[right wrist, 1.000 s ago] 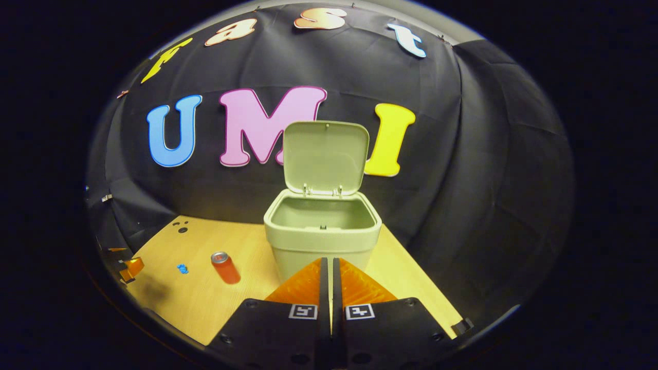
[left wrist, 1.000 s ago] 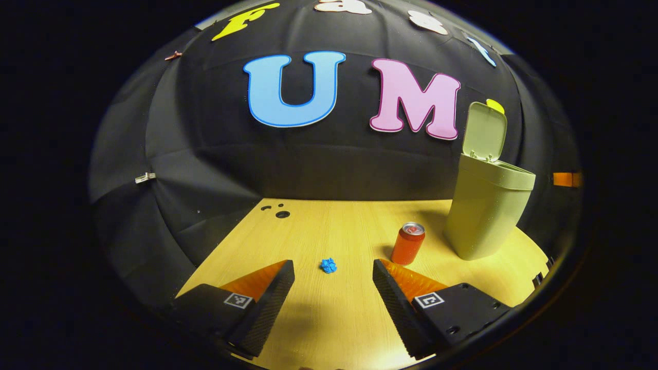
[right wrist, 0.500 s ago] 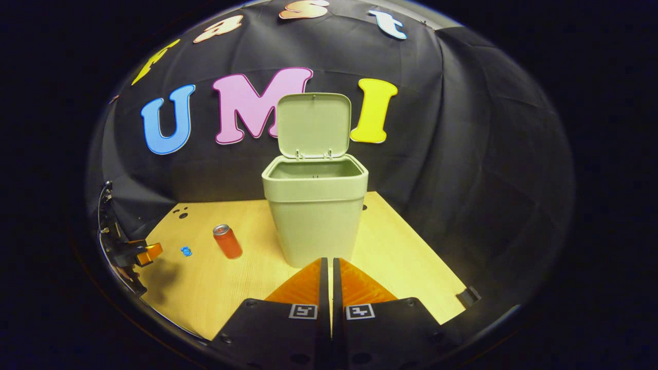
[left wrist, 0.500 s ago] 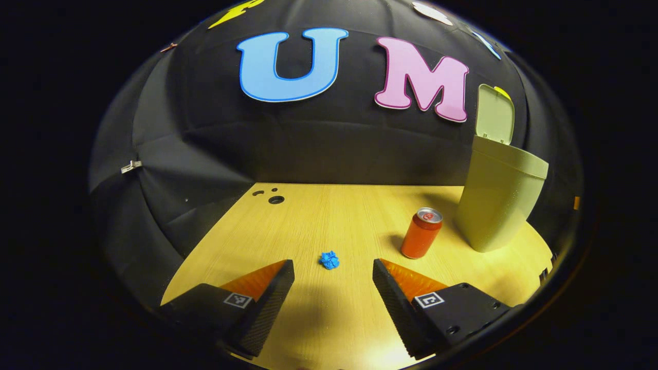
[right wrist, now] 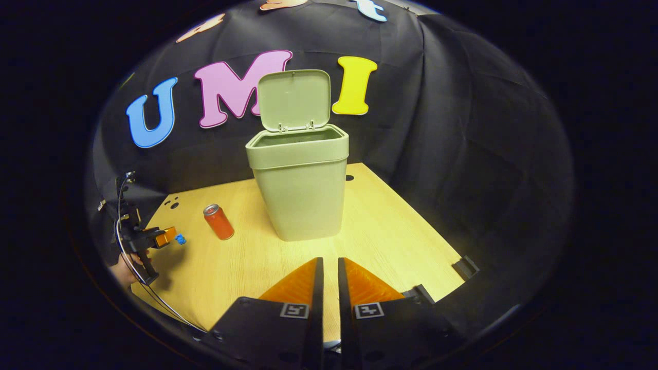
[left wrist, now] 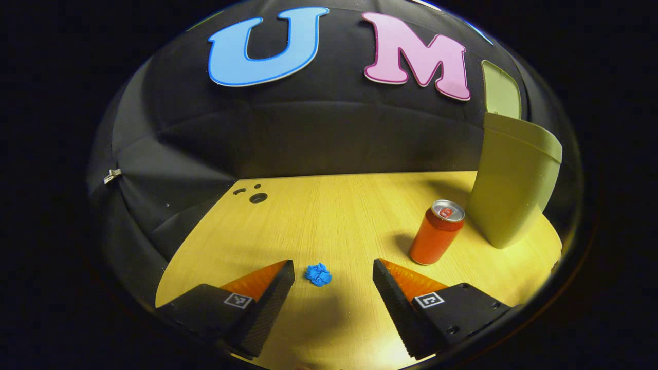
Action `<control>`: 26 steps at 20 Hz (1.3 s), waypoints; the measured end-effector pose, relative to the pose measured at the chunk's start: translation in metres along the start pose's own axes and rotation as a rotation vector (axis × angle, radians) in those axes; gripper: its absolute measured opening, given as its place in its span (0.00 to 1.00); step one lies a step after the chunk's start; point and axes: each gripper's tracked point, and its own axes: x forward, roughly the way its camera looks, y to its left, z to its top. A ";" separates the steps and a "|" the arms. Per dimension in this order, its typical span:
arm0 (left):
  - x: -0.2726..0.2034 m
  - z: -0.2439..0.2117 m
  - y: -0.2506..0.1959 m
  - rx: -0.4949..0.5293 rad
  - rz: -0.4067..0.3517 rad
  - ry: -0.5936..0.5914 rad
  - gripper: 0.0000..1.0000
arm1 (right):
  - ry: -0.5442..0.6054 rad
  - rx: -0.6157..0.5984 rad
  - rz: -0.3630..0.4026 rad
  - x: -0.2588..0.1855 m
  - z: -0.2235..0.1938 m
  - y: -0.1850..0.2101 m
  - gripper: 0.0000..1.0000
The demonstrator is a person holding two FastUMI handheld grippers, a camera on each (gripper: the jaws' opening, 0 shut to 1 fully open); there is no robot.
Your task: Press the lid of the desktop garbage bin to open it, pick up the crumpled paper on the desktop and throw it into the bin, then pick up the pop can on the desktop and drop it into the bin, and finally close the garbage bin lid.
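Wood-grain desktop (left wrist: 329,216) w/ black cloth wall behind carries all the task items.

Left gripper (left wrist: 333,275): jaws spread wide, nothing between the pads yet; crumpled paper (left wrist: 318,274) lies on the desktop just ahead of the fingertips, a bit nearer the left finger. In the right gripper view that same gripper (right wrist: 167,237) sits low, right beside the paper (right wrist: 180,239), a hand (right wrist: 123,270) behind it.

Right gripper (right wrist: 329,277): fingers nearly together, thin gap, holding nothing, parked well back from the bin.

Step in hand, as I judge: lid-press done, since the bin lid (right wrist: 293,99) stands upright; now approach for the paper pick. Next move calls for easing fwd so the paper sits centred between the fingers, then closing.

Paper: small blue wad, tight creases, prob. light and squashy. Pop can (left wrist: 437,232) stands upright between paper and garbage bin (left wrist: 514,185), near the bin's base, not touching it.
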 end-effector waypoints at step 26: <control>0.080 -0.054 0.011 -0.050 0.011 0.127 0.66 | 0.209 0.037 0.023 -0.001 -0.067 0.013 0.99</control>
